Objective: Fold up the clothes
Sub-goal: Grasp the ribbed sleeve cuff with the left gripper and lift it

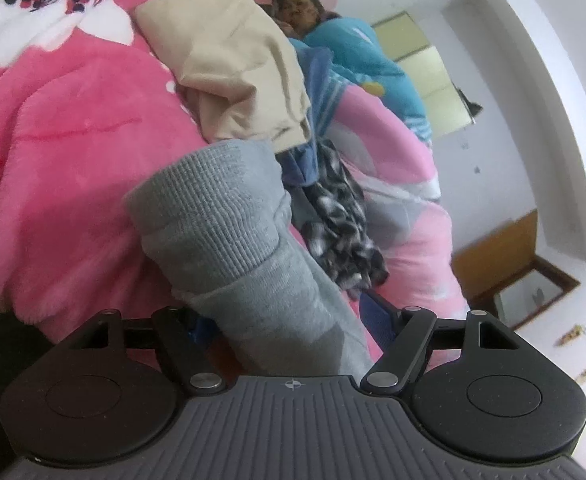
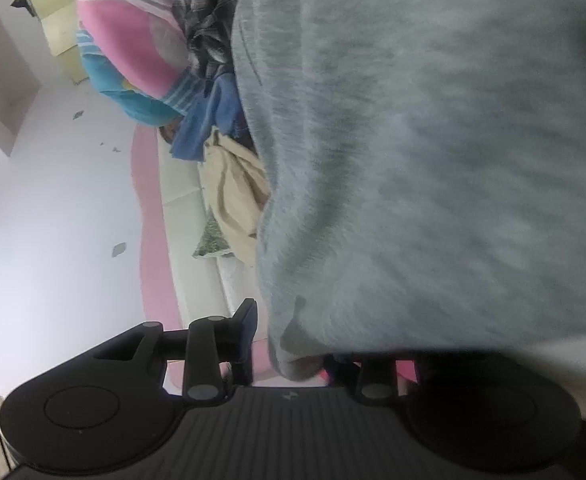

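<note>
Left hand-held gripper (image 1: 293,320) has the grey garment's (image 1: 229,232) ribbed cuff bunched between wide-set jaws, over the pink blanket (image 1: 53,160). Right hand-held gripper (image 2: 297,344): grey cloth drapes across it, grip impossible to tell. Beige garment (image 1: 233,68) lies beyond.

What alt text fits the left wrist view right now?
A grey ribbed-cuff knit garment lies between the left gripper's spread jaws on a pink floral fleece blanket, with a crumpled beige garment behind it.
</note>
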The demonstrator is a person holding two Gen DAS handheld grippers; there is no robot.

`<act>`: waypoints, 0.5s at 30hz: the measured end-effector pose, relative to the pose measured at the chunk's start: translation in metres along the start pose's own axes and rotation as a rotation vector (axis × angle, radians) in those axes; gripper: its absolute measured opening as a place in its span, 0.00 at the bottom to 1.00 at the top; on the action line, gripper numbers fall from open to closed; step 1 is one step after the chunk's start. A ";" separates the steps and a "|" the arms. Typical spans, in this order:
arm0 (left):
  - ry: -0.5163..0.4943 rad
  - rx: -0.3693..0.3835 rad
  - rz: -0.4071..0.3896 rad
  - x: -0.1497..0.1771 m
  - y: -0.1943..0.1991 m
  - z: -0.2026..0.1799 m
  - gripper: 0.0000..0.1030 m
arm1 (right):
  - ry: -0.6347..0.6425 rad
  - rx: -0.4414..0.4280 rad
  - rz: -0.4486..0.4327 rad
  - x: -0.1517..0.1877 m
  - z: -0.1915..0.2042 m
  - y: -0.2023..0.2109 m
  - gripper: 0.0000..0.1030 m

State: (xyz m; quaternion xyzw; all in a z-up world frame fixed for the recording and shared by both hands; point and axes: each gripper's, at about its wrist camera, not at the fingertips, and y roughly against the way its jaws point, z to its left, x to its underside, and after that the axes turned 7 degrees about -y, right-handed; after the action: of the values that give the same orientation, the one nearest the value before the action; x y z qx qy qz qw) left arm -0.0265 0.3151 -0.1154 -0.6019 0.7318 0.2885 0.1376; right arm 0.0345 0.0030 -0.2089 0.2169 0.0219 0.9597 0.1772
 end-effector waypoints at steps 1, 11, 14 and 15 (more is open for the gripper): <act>0.013 -0.003 -0.013 0.000 -0.001 0.001 0.69 | 0.001 0.004 -0.010 0.000 0.000 0.004 0.41; -0.009 -0.020 -0.163 -0.018 0.002 -0.004 0.23 | -0.001 0.026 -0.053 -0.011 -0.008 0.008 0.13; -0.028 0.006 -0.184 -0.035 0.002 -0.001 0.22 | 0.038 0.023 -0.037 -0.007 0.003 -0.006 0.11; -0.032 0.013 -0.196 -0.042 0.003 0.000 0.22 | 0.050 0.017 -0.025 -0.005 0.008 -0.013 0.10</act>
State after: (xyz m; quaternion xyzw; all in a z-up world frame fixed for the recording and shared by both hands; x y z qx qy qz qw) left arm -0.0199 0.3492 -0.0918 -0.6648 0.6691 0.2785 0.1808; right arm 0.0469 0.0128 -0.2050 0.1940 0.0370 0.9623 0.1868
